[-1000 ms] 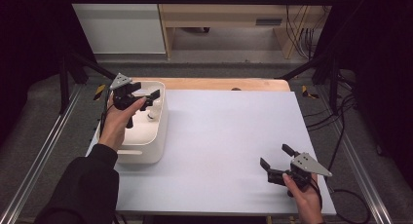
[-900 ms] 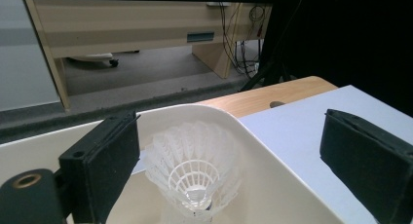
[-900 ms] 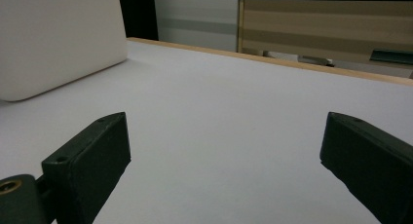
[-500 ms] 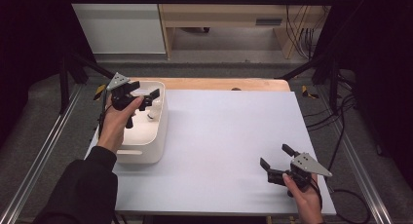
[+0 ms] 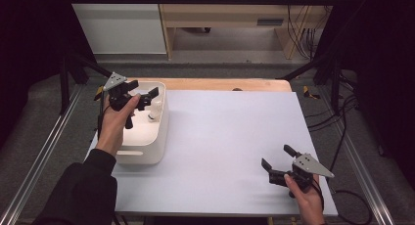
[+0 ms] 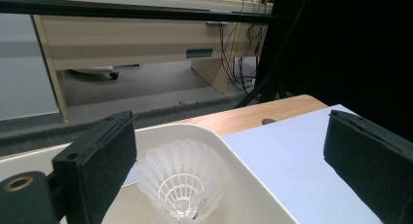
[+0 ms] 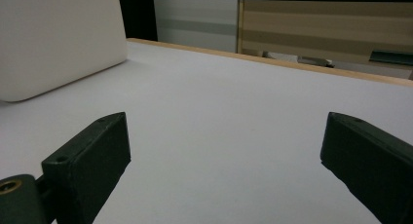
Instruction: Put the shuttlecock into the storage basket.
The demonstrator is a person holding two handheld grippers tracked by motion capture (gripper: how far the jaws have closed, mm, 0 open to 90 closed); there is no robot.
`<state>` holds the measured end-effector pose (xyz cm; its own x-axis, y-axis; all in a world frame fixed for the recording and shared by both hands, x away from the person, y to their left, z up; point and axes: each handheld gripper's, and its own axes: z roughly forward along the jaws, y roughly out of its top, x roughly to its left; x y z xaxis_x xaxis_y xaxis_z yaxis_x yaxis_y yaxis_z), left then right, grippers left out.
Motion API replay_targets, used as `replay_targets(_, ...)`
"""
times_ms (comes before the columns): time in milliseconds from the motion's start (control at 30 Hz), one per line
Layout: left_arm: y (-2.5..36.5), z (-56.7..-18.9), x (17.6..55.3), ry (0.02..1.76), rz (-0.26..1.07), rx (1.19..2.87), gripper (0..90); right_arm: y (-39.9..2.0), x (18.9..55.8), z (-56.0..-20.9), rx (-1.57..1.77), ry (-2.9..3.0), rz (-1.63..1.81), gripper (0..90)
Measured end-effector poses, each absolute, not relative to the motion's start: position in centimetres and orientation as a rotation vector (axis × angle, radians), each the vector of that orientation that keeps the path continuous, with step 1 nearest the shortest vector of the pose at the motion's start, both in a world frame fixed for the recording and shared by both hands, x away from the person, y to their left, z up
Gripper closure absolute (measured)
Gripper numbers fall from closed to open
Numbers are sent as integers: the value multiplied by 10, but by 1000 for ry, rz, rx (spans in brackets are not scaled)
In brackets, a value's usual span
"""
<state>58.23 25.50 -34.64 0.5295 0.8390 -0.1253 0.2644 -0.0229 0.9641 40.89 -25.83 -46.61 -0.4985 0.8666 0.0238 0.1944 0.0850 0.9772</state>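
Note:
A white plastic bin stands at the table's left side. Inside it a white shuttlecock stands with its feather skirt up, and the left gripper view shows the shuttlecock low between the jaws. My left gripper hovers over the bin's far end, open and holding nothing. My right gripper rests low over the table near the front right corner, open, jaws pointing left toward the bin. Nothing lies between its jaws.
The white table surface has a wooden strip along its far edge. Metal frame rails run along both sides. A wooden bench and cables lie beyond the table on the floor.
My left gripper has drifted slightly toward the far left over the bin and stayed open. The right gripper has not moved.

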Motion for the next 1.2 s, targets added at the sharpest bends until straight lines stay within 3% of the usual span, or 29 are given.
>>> replay_targets(1200,241,-333,564,875,640,1569,40,-258,409,-466,1044,1771,1450,40)
